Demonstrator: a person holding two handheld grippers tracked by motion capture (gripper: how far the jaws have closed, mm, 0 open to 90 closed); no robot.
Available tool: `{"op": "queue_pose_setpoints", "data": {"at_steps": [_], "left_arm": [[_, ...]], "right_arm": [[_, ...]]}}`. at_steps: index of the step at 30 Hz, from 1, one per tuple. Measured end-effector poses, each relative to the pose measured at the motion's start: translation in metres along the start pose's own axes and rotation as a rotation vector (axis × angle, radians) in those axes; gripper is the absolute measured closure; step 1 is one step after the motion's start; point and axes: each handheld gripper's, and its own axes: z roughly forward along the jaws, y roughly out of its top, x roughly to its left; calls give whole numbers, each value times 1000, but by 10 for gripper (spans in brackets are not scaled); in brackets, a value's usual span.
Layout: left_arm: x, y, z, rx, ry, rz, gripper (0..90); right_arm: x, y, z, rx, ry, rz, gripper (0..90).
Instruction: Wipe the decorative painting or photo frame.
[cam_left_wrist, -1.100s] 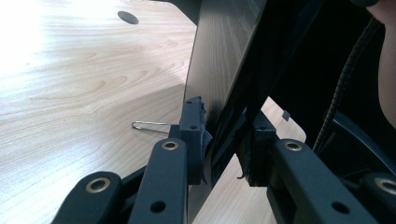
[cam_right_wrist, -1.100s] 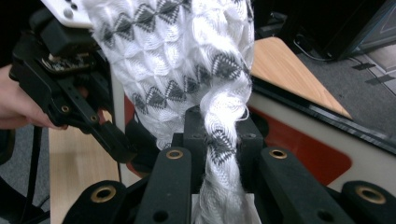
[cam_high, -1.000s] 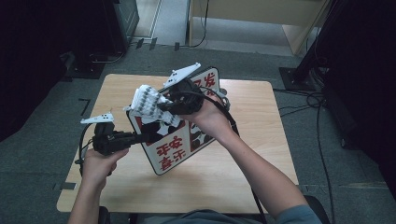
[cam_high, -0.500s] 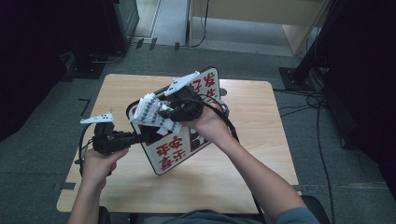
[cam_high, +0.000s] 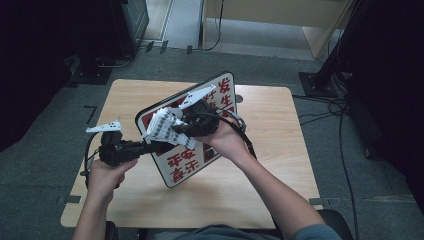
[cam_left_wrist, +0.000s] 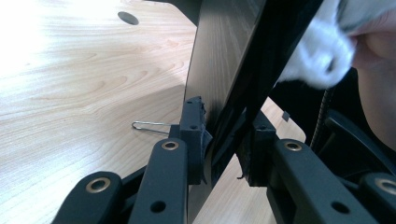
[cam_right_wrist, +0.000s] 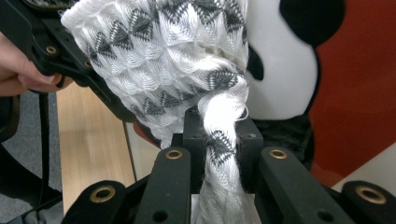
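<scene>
A white and red sign board (cam_high: 200, 165) with red characters is held tilted above the wooden table (cam_high: 270, 165). My left gripper (cam_high: 155, 146) is shut on the board's left edge; in the left gripper view the pads (cam_left_wrist: 198, 135) pinch the dark board (cam_left_wrist: 229, 70) between them. My right gripper (cam_high: 177, 129) is shut on a white cloth with grey triangles (cam_high: 161, 126) and holds it against the board's face. In the right gripper view the cloth (cam_right_wrist: 219, 144) bunches between the jaws, in front of a panda picture (cam_right_wrist: 280, 70) on the sign.
A small wire clip (cam_left_wrist: 149, 126) lies on the table under the board. A round hole (cam_high: 239, 98) sits near the table's far edge. Cables (cam_high: 325, 107) run over the grey floor at the right, and dark furniture stands at the back left.
My right gripper has slid the cloth a little down the board's face. The left gripper and the board have stayed put.
</scene>
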Motion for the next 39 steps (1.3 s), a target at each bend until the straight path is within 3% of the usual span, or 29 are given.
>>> {"op": "queue_pose_setpoints", "data": {"at_steps": [22,39], "left_arm": [[0,0,0,1,1,3,748],[0,0,0,1,-1,6,746]], "right_arm": [[2,-23,14,24,27,39,806],[5,-44,24,9,37,64,801]]}}
